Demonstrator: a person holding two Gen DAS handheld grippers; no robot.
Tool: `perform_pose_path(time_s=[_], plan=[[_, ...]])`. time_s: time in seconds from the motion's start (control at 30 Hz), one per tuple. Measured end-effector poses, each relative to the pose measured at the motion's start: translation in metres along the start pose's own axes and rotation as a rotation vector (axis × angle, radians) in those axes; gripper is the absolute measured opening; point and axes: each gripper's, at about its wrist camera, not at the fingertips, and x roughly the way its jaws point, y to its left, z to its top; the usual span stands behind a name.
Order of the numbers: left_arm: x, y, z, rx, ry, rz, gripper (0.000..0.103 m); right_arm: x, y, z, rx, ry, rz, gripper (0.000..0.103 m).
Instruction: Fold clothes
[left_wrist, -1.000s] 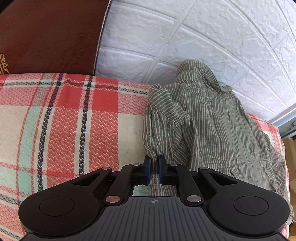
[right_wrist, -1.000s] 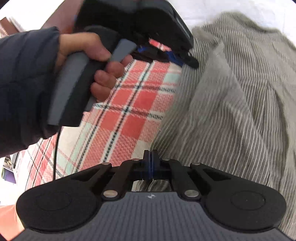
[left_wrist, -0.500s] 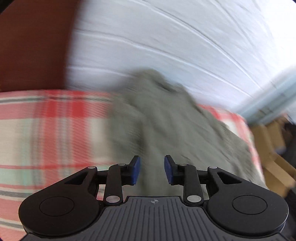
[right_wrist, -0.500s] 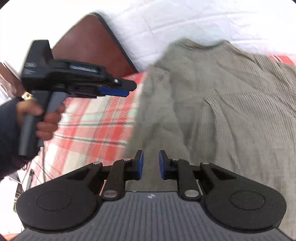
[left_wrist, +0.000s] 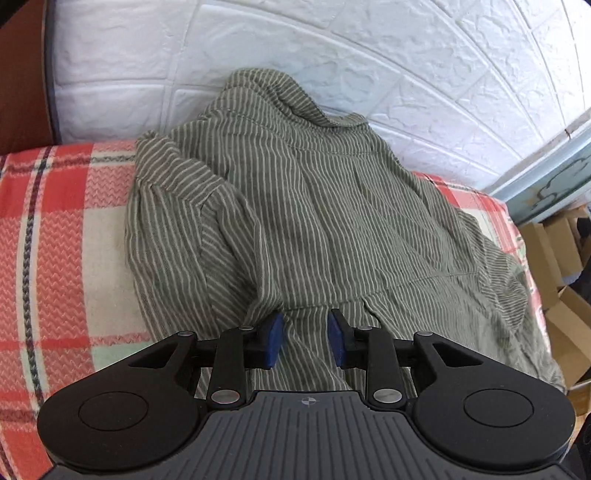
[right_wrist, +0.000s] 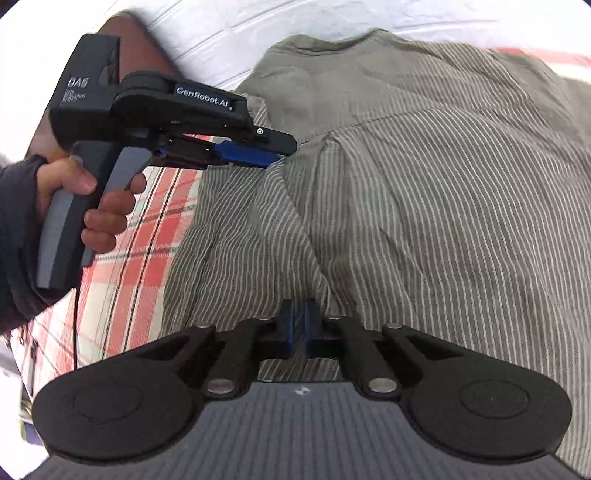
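Left wrist: left tongs (left_wrist: 304, 338) now spread, empty, over shirt (left_wrist: 295, 206); previously pinched. Right tongs (right_wrist: 299, 326) closed again on shirt fold. Blanket (left_wrist: 62, 229) leftward; boxes (left_wrist: 557, 258) rightward.

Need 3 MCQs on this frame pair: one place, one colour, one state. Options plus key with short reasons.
1. Where does the striped shirt lie?
A. on the plaid blanket, collar against the white wall
B. in a cardboard box
C. on a hanger

2. What colour are the left gripper pads?
A. red
B. blue
C. white

3. How do the right gripper jaws stand?
A. wide open
B. out of view
C. shut

Key:
1 A, the shirt is spread on the blanket and its collar rides up the wall.
2 B, both pads show blue.
3 C, the pads meet with no gap, over the shirt; any pinch is unclear.
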Motion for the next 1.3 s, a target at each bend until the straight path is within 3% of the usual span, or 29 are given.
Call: perform_pose_path(time_s=[0.1, 0.17, 0.23, 0.27, 0.3, 0.4, 0.43, 0.5, 0.6, 0.8, 0.93, 1.3], plan=[[-0.001, 0.005, 0.003, -0.034, 0.003, 0.008, 0.031, 0.000, -0.003, -0.001, 0.012, -0.003, 0.009, 0.000], [-0.009, 0.009, 0.006, -0.076, 0.006, 0.016, 0.031, -0.003, -0.002, 0.001, 0.023, 0.012, 0.010, 0.000], [-0.027, 0.004, 0.009, -0.070, -0.029, 0.051, 0.037, -0.010, 0.005, 0.007, 0.009, 0.013, -0.015, 0.004], [-0.038, -0.001, 0.010, -0.057, -0.047, 0.062, 0.045, -0.019, 0.008, 0.007, -0.005, 0.000, -0.026, 0.006], [-0.049, -0.006, 0.011, -0.043, -0.061, 0.064, 0.051, -0.031, 0.010, 0.006, -0.016, -0.016, -0.031, 0.013], [-0.080, -0.027, 0.007, 0.022, -0.081, 0.063, 0.056, -0.069, 0.017, -0.003, -0.031, -0.062, -0.046, 0.029], [-0.087, -0.037, 0.004, 0.052, -0.081, 0.071, 0.059, -0.083, 0.019, -0.009, -0.029, -0.078, -0.052, 0.030], [-0.101, -0.056, -0.006, 0.117, -0.080, 0.103, 0.076, -0.105, 0.022, -0.024, -0.015, -0.115, -0.074, 0.038], [-0.112, -0.081, -0.027, 0.209, -0.068, 0.115, 0.087, -0.138, 0.032, -0.055, 0.021, -0.172, -0.125, 0.047], [-0.106, -0.122, -0.088, 0.393, 0.037, 0.113, 0.087, -0.188, 0.050, -0.137, 0.151, -0.227, -0.224, 0.047], [-0.098, -0.148, -0.111, 0.449, 0.071, 0.116, 0.087, -0.205, 0.042, -0.181, 0.225, -0.229, -0.253, 0.047], [-0.070, -0.226, -0.137, 0.534, 0.114, 0.140, 0.087, -0.243, -0.026, -0.212, 0.298, -0.261, -0.307, 0.052]])
